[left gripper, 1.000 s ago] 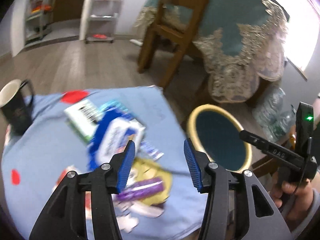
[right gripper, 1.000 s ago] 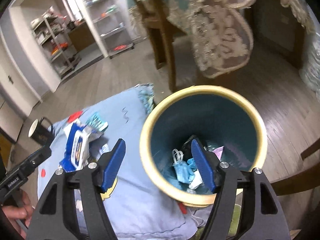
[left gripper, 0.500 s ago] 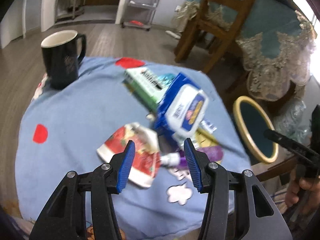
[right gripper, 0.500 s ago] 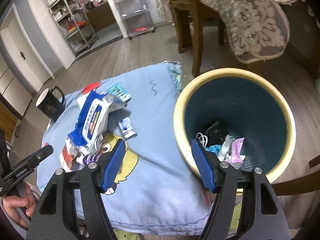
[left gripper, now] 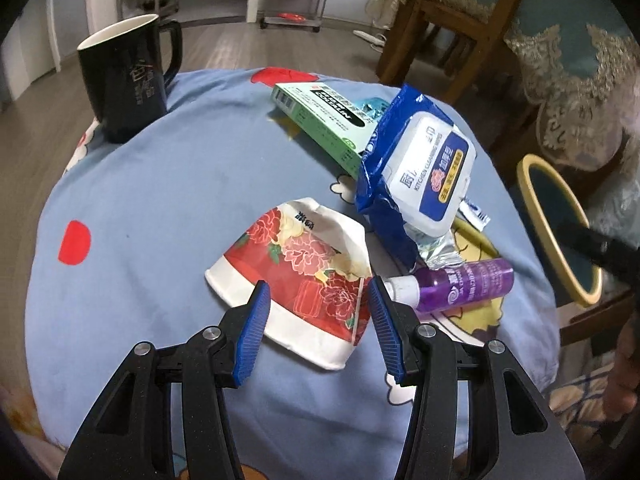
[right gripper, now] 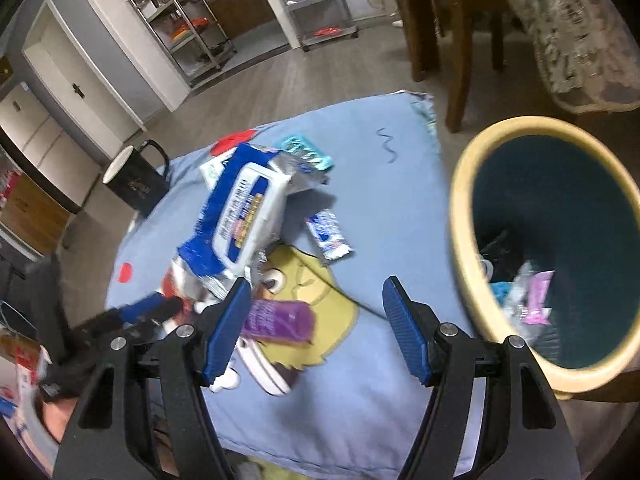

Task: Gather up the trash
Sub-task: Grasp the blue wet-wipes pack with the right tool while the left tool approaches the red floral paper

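Note:
A crushed paper cup (left gripper: 304, 272) with red flowers lies on the blue cloth (left gripper: 160, 208), its near end between the fingers of my left gripper (left gripper: 316, 320), which is open and just above it. Beside it lie a purple bottle (left gripper: 464, 284), a blue wet-wipes pack (left gripper: 424, 168), a green box (left gripper: 328, 120) and a small sachet (right gripper: 330, 234). My right gripper (right gripper: 316, 320) hangs open over the cloth, with the purple bottle (right gripper: 280, 316) by its left finger. The yellow-rimmed bin (right gripper: 460, 240) stands to its right with trash inside.
A black mug (left gripper: 124, 80) stands at the cloth's far left. A teal wrapper (right gripper: 306, 152) lies behind the wipes pack. A wooden chair (left gripper: 448, 32) and a lace-draped table (left gripper: 580, 92) stand beyond the bin (left gripper: 532, 184). Shelving lines the far wall.
Both grippers came down and swung left, away from the bin. The left one now sits over the paper cup. The right one left the bin's mouth for the cloth.

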Motion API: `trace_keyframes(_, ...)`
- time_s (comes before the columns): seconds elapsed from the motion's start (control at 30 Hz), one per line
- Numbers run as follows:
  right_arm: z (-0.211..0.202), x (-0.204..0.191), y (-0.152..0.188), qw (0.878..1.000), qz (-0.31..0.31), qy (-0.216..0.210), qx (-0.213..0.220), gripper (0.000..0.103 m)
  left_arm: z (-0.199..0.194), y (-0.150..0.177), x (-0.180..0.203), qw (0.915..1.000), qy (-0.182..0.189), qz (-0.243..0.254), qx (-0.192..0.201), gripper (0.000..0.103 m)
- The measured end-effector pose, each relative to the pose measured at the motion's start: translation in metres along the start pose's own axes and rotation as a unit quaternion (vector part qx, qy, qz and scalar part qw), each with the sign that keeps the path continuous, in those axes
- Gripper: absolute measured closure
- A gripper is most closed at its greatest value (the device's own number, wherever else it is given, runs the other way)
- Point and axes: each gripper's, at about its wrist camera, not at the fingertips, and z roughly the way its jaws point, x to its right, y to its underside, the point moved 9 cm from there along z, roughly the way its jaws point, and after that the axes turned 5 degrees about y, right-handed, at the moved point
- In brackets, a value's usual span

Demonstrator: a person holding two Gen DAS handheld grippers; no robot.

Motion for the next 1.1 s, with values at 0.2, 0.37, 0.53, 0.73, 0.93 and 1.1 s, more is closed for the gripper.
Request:
trace_keyframes(0.2, 0.012, -0.012, -0.005, 1.000, 0.005, -0.011, -0.010, 0.035, 0.002, 0.000, -0.002, 0.9997, -0.017, 0.014, 0.004, 0.051)
trace_keyframes(0.37, 0.019, -0.010, -0.008, 0.999, 0.022, -0.023, -0.016, 0.035, 0.002, -0.002, -0.008, 0.9996, -0.026, 0.007, 0.011, 0.051)
trace_keyframes(0.53, 0.027, -0.010, -0.013, 0.998, 0.037, -0.038, -0.017, 0.035, 0.000, -0.003, -0.018, 0.9990, -0.041, -0.006, 0.015, 0.051)
trace_keyframes(0.73, 0.047, -0.025, -0.021, 0.995, 0.056, -0.083, -0.030, 0.035, 0.000, -0.004, -0.023, 0.9989, -0.041, -0.016, 0.018, 0.051)
trace_keyframes(0.93, 0.079, -0.038, -0.021, 0.989, 0.080, -0.106, -0.062, 0.035, -0.003, -0.004, -0.023, 0.9990, -0.027, -0.028, 0.024, 0.048)
trace_keyframes(1.1, 0.097, -0.048, -0.017, 0.986, 0.090, -0.114, -0.084, 0.058, -0.002, -0.004, -0.021, 0.9990, -0.024, -0.028, 0.024, 0.046)
